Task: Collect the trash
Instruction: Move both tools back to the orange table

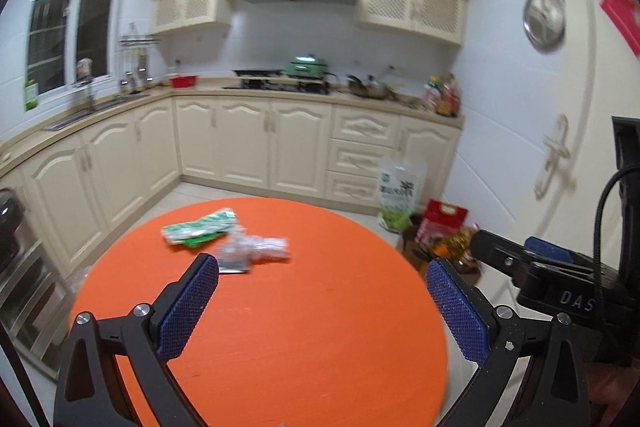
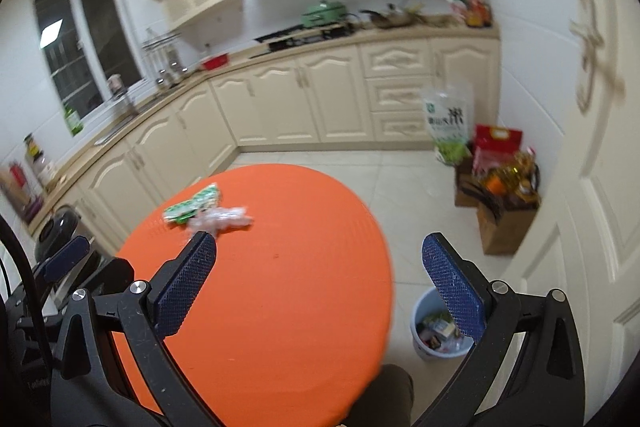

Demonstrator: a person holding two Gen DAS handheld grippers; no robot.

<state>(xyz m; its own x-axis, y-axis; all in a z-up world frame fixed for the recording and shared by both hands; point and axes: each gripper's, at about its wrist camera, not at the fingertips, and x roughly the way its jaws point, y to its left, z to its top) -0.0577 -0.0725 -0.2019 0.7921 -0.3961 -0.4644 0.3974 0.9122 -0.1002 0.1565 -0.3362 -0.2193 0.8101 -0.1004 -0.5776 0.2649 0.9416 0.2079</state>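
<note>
While both tongs, left tongs (image 1: 320,303) and right tongs (image 2: 320,287), gape wide and empty, green wrapper (image 1: 199,228) and clear crinkled plastic (image 1: 256,249) lie touching on the orange counter (image 1: 320,327). Risk: thin film slips out or skids off the edge; bin (image 2: 420,315) sits on the floor, well apart.
</note>
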